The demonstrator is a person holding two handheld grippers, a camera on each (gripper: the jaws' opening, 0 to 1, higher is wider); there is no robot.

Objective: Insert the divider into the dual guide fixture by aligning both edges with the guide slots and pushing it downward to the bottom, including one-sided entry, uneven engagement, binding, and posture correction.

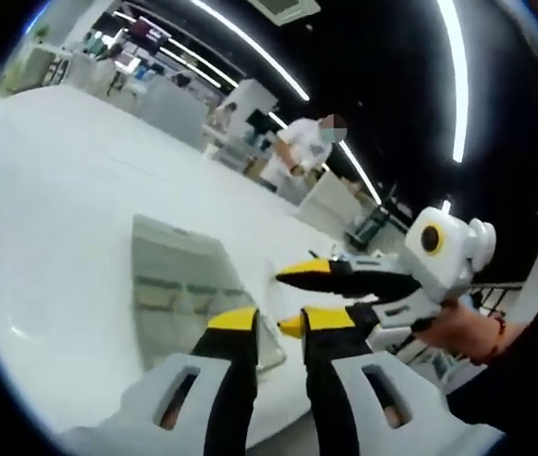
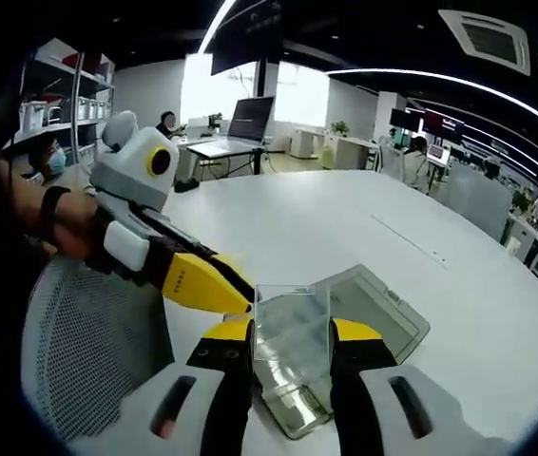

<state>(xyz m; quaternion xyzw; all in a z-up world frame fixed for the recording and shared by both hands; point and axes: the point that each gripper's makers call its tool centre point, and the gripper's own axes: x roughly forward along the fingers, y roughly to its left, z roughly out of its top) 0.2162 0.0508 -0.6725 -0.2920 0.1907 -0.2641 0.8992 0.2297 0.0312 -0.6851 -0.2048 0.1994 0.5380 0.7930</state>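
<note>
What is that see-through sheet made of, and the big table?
The sheet looks like clear, glossy plastic: you see the tray through it. The table seems a smooth white laminate with soft shine, though that is uncertain.

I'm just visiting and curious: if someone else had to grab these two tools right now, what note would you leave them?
Right gripper: shut on the clear divider, held upright over the fixture.
Left gripper: jaws slightly apart, gripping nothing; in the right gripper view its yellow tip sits at the divider's upper left corner.
Clear guide fixture: lying on the white table, near its front edge.
Done: divider picked up and brought to the fixture.
Left: whether either edge has entered a slot cannot be told; line up both edges, then push down evenly to the bottom.
</note>
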